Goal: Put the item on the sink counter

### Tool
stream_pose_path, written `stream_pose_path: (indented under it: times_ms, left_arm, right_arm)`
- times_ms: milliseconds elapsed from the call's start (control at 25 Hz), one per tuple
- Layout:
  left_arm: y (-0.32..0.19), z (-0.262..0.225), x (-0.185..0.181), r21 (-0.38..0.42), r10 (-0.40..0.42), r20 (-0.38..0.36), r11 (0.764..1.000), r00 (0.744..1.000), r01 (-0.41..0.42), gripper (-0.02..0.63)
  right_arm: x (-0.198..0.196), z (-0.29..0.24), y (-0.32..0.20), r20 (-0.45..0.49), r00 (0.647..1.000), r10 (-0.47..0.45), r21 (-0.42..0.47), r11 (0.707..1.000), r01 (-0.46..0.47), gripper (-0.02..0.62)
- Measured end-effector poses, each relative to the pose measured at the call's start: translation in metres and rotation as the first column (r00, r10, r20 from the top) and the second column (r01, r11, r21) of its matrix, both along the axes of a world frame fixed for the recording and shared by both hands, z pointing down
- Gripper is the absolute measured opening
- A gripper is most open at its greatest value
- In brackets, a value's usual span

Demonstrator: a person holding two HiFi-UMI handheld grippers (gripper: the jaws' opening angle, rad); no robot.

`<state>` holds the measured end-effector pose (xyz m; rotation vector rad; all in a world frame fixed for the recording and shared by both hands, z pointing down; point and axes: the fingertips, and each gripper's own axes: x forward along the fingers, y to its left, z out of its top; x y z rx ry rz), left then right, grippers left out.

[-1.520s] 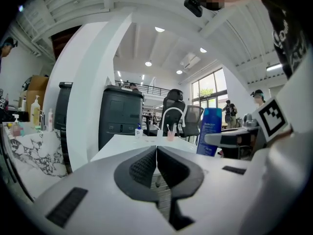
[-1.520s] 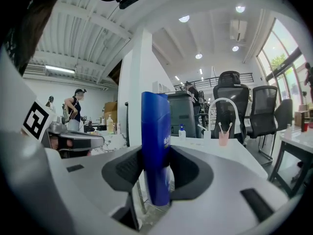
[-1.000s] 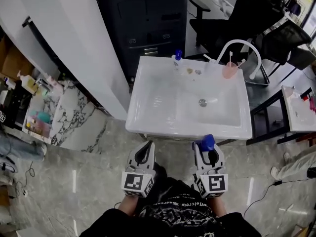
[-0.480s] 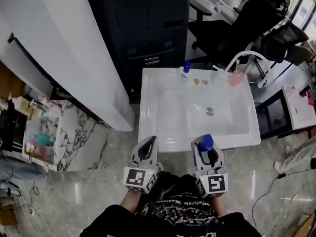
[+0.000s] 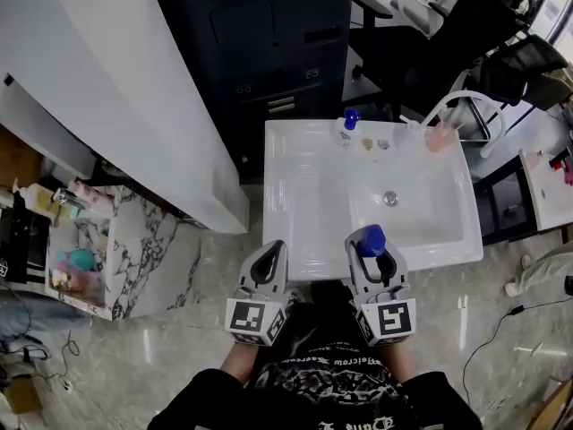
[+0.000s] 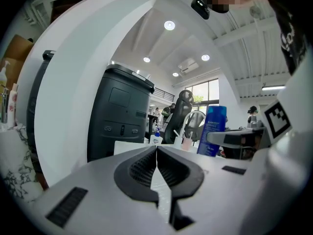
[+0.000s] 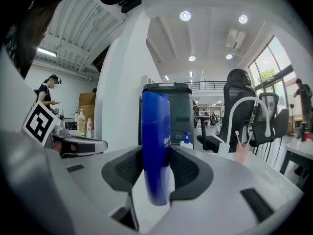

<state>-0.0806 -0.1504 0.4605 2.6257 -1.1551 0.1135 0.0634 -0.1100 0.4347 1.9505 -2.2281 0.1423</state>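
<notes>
A blue bottle [image 7: 155, 146] stands upright between the jaws of my right gripper [image 5: 372, 247], which is shut on it. From the head view the blue bottle [image 5: 371, 240] hangs over the front edge of the white sink counter [image 5: 291, 195]. My left gripper [image 5: 267, 262] is beside it at the counter's front edge, jaws shut with nothing between them. The left gripper view shows the blue bottle [image 6: 212, 130] off to its right. The basin with its drain [image 5: 390, 199] lies at the right of the counter.
At the counter's back edge stand a soap pump bottle [image 5: 347, 127], a pink cup [image 5: 439, 137] with toothbrushes and a curved white faucet [image 5: 466, 101]. A black cabinet [image 5: 269, 52] is behind, a white column [image 5: 107, 88] and marble shelf [image 5: 134, 240] to the left, office chairs [image 5: 466, 43] at the back right.
The person has stepped toward the sink. Both grippers now reach its front edge, with the blue bottle over the rim. The grip is unchanged.
</notes>
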Motion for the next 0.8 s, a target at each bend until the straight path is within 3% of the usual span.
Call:
stream_pose_path:
  times_ms: [800]
  left_arm:
    - [-0.081,0.006,0.003,-0.027,-0.171,0.045,0.985,0.984,0.172,0.008]
  right_arm:
    - [0.003,-0.012,-0.168,-0.003,0.981,-0.192,0.031,0.981,0.192,0.156]
